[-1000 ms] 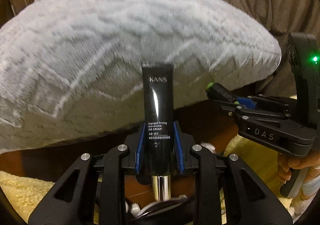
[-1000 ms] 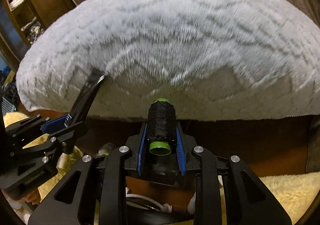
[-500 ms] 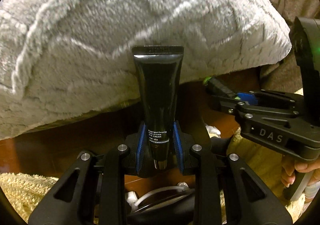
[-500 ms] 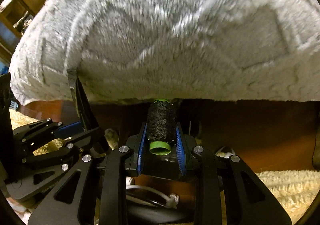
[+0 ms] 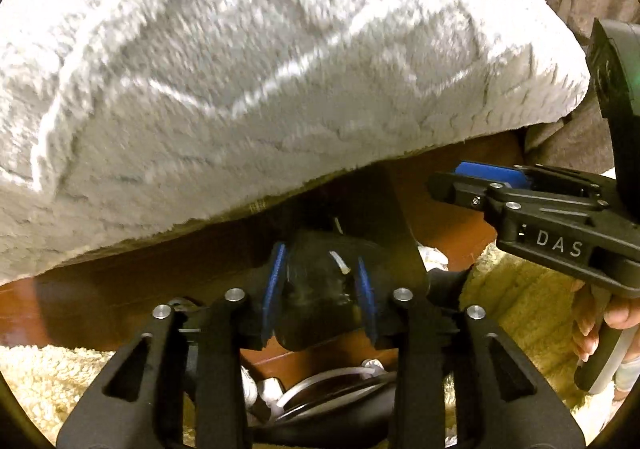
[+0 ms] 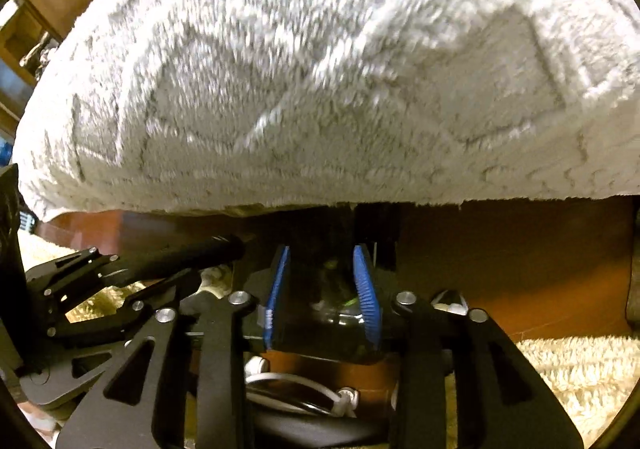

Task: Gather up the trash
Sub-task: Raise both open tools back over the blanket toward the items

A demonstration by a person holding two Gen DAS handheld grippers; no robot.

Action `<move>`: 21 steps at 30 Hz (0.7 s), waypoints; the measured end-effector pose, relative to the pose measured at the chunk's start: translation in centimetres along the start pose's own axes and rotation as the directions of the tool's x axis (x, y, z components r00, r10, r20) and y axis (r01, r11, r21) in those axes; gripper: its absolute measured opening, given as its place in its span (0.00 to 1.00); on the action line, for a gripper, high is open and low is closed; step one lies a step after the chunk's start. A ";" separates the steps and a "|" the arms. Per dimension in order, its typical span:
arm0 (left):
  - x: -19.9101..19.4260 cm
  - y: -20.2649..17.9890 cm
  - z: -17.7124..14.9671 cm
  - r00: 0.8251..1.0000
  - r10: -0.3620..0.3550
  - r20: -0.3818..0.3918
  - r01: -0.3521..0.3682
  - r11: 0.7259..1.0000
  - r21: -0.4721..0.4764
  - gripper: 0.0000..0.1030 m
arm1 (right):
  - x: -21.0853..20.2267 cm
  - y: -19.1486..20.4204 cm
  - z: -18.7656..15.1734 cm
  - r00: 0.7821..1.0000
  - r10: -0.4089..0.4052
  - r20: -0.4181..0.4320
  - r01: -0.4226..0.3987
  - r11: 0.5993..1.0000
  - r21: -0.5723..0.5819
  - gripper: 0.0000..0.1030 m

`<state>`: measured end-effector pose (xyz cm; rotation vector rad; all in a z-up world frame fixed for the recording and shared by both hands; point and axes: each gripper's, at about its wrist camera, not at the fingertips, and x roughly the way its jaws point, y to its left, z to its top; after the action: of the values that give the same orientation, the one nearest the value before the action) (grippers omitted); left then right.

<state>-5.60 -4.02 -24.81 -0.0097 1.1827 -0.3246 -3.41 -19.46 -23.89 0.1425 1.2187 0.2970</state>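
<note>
closest in, the left claw (image 5: 320, 285) looks clamped on a slim glossy black tube (image 6: 192, 253), while the right claw (image 6: 322, 281) has a dark lump (image 6: 326, 303) with green glints between its ribbed blue pads, too blurred to tell if it's gripped. i'd say both are carrying trash low to drop it, so next comes finding a bin, unseen here. beyond lie a shaggy cream rug (image 6: 568, 377), a smooth wooden edge (image 6: 500, 269) and a plush grey blanket (image 6: 320, 69) overhanging it

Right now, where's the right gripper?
In the left wrist view the right gripper is at the right side, just under the grey blanket's lower edge and above the cream rug.
</note>
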 end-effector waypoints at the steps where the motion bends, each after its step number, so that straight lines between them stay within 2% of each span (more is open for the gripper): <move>1: -0.4 0.0 0.0 1.000 0.003 0.010 -0.003 1.000 0.001 0.38 | -0.4 0.0 0.1 1.000 0.001 0.008 -0.001 1.000 0.002 0.40; 3: -1.1 0.1 0.2 1.000 0.005 0.028 -0.005 1.000 0.003 0.42 | -1.0 -0.1 0.4 1.000 0.003 0.021 -0.003 1.000 0.006 0.43; 8: -3.3 0.1 0.6 0.997 0.004 0.079 -0.005 1.000 0.008 0.50 | -3.5 -0.7 1.3 0.997 0.006 0.075 -0.007 1.000 0.018 0.57; 12: -5.6 0.0 1.1 0.991 0.007 0.135 -0.009 1.000 0.010 0.54 | -5.9 -1.1 2.3 0.992 0.000 0.125 -0.003 1.000 0.024 0.65; 16: -8.9 0.4 2.6 0.975 0.034 0.219 -0.038 0.999 0.018 0.60 | -8.6 -1.6 3.2 0.981 -0.009 0.194 0.004 1.000 0.025 0.73; 21: -12.3 1.1 5.3 0.954 0.071 0.290 -0.077 0.997 0.008 0.65 | -11.0 -1.1 5.1 0.959 -0.028 0.282 0.025 1.000 0.012 0.75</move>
<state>-4.67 -0.70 -11.77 0.0038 0.8863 -0.2586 -1.94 -23.55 -12.50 0.1693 0.9379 0.2390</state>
